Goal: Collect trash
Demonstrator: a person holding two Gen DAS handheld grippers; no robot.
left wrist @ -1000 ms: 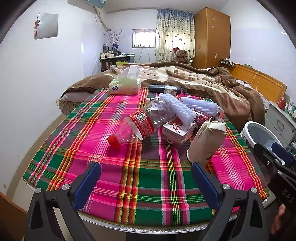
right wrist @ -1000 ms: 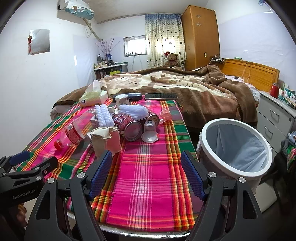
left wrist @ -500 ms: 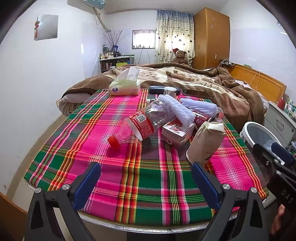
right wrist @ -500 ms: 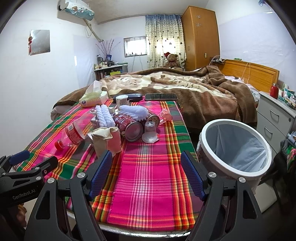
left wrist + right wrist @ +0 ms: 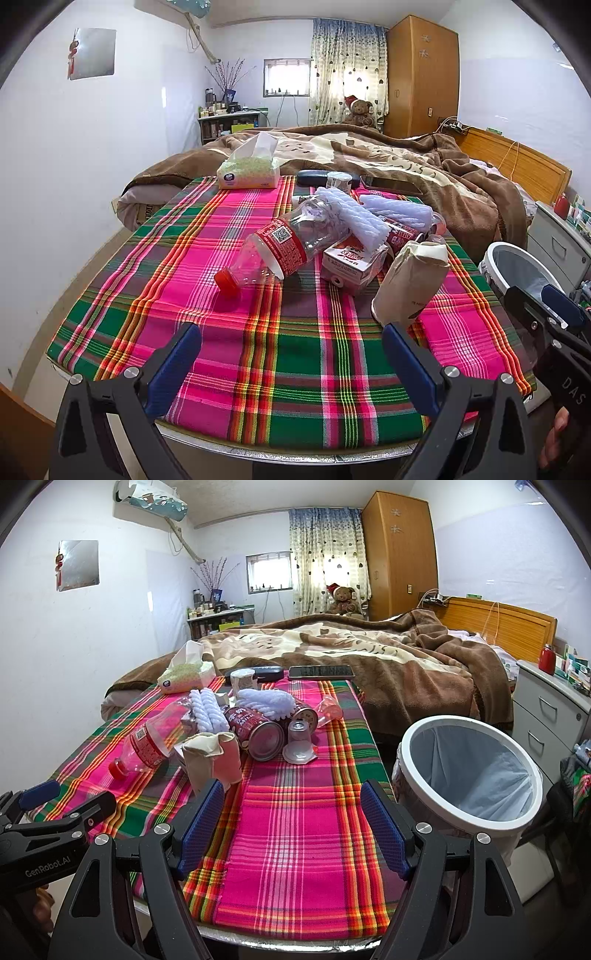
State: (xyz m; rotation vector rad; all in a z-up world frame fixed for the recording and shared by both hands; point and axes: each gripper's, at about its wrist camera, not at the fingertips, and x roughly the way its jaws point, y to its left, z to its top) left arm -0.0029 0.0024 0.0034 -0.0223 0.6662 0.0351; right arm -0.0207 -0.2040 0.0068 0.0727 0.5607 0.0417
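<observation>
Plaid cloth (image 5: 229, 258): bears the trash heap.
Plastic bottle (image 5: 280, 247): lying at the heap's left edge.
Paper cup (image 5: 410, 284): heap's near edge.
Bin (image 5: 469, 771): right of heap, beside table.
Left gripper (image 5: 291, 354): jaws spread, empty.
Right gripper (image 5: 291, 823): jaws spread, empty.

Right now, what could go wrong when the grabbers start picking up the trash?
The plastic bottle leans on the milk carton in a pile, so pulling one piece may tumble the others. The trash bin stands off the table's right edge, so a carried piece might drop on the floor. The phone lies near the pile and could get knocked.
</observation>
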